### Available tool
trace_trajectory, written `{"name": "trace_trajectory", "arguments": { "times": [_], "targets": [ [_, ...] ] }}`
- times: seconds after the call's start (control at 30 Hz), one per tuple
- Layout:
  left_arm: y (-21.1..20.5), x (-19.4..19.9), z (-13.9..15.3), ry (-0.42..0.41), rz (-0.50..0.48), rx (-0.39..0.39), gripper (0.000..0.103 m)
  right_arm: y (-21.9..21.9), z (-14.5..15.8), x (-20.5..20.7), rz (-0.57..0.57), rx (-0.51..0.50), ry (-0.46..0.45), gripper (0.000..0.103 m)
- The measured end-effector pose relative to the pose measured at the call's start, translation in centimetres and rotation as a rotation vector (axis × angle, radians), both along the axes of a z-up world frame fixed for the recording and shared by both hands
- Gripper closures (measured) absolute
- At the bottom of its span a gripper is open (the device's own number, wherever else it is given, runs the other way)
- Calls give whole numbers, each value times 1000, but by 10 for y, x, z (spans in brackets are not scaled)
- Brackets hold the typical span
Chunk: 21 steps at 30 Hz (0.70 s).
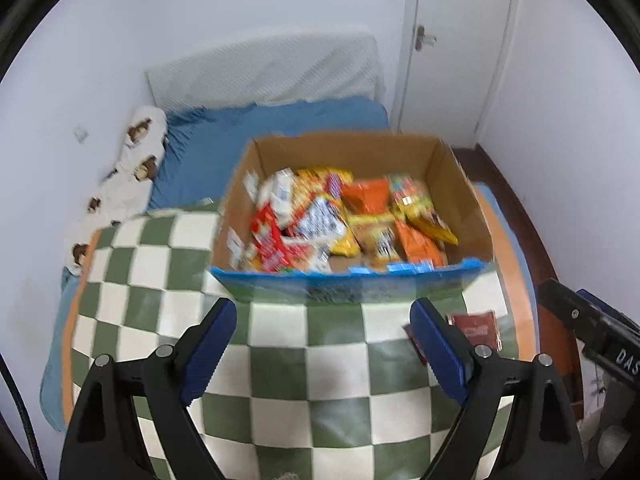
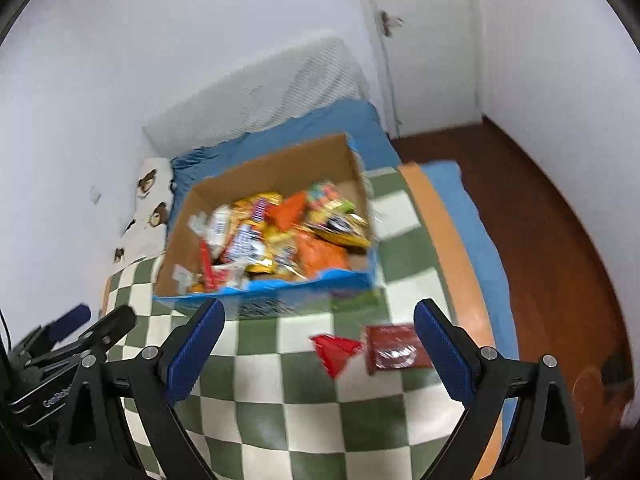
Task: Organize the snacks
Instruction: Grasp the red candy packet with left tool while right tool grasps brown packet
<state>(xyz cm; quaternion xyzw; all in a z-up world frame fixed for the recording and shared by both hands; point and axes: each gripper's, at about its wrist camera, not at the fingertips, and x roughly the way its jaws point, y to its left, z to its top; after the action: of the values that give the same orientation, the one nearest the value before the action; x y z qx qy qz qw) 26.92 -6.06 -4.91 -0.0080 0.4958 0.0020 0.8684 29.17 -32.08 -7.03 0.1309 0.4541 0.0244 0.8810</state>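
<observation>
Both hand-held grippers released, nothing between the fingers: left, right. Box sits on the checkered blanket on the bed, already heaped with snacks. Two strays lie on the blanket just in front of the box: red packet and dark red packet, side by side, close to the right gripper. Likely next: right takes the dark red one. Flat foil on soft fabric, so come in low, pinch an edge, don't snag the blanket. Frames are blurred; labels unreadable.
</observation>
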Motion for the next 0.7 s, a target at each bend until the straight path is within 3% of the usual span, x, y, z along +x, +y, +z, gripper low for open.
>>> {"name": "trace_trajectory", "arguments": {
  "times": [0.27, 0.37, 0.47, 0.5, 0.53, 0.63, 0.7],
  "targets": [
    [-47, 27, -86, 232, -59, -19, 14, -71, -98, 24, -94, 124, 237, 6],
    [-53, 28, -106, 276, -54, -9, 14, -91, -134, 34, -133, 195, 298, 6],
    [-52, 29, -121, 314, -39, 0, 14, -104, -169, 48, -154, 265, 340, 17],
    [-51, 29, -125, 322, -34, 6, 14, -106, -182, 52, -150, 280, 361, 28],
    [-50, 29, -127, 329, -30, 12, 14, -106, -191, 54, -145, 288, 379, 32],
    [-43, 27, -133, 343, -12, 18, 14, -96, -205, 50, -96, 294, 405, 32],
    [-37, 24, -138, 353, 1, 15, 14, -81, -207, 39, -19, 359, 449, 32]
  ]
}}
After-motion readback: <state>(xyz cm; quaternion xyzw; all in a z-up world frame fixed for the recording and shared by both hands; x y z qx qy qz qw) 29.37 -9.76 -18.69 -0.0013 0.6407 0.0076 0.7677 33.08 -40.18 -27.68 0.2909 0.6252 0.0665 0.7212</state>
